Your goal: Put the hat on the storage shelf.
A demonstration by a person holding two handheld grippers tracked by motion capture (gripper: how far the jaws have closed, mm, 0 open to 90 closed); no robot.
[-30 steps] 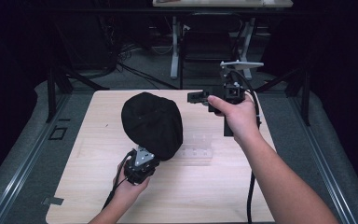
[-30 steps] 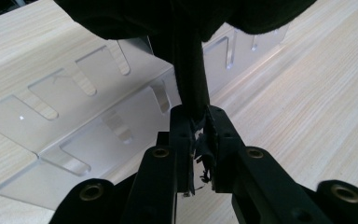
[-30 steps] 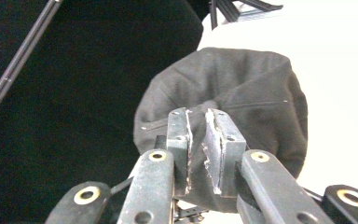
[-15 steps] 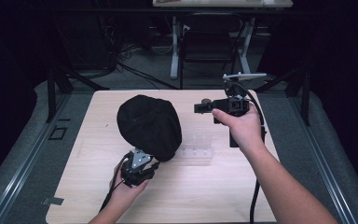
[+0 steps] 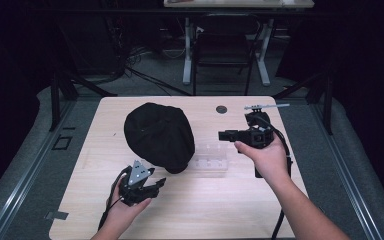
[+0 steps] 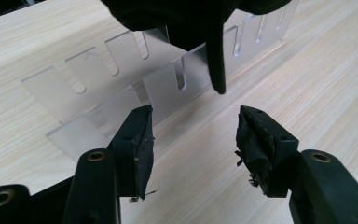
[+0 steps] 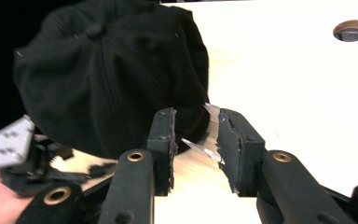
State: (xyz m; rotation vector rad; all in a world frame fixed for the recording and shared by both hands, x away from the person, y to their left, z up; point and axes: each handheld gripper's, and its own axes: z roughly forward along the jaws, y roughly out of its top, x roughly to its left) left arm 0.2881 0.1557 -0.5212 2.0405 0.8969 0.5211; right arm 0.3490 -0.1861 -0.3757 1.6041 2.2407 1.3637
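Note:
A black cap rests over one end of a clear slotted plastic rack in the middle of the wooden table. My left gripper sits just in front of the cap near the table's front. Its jaws have just been opening and stand open with nothing between them. Its own view shows the rack ahead, with the cap and a hanging strap above the left gripper. My right gripper points left at the cap from the right. Its jaws have also just opened and are empty, facing the cap.
A round cable hole lies in the table behind the right gripper, also seen as the hole in the right gripper view. A chair and desk legs stand beyond the far edge. Dark floor and rails surround the table.
The left gripper has opened and drawn back from under the cap's front edge. The right gripper has opened and sunk lower beside the cap. The cap has hardly moved.

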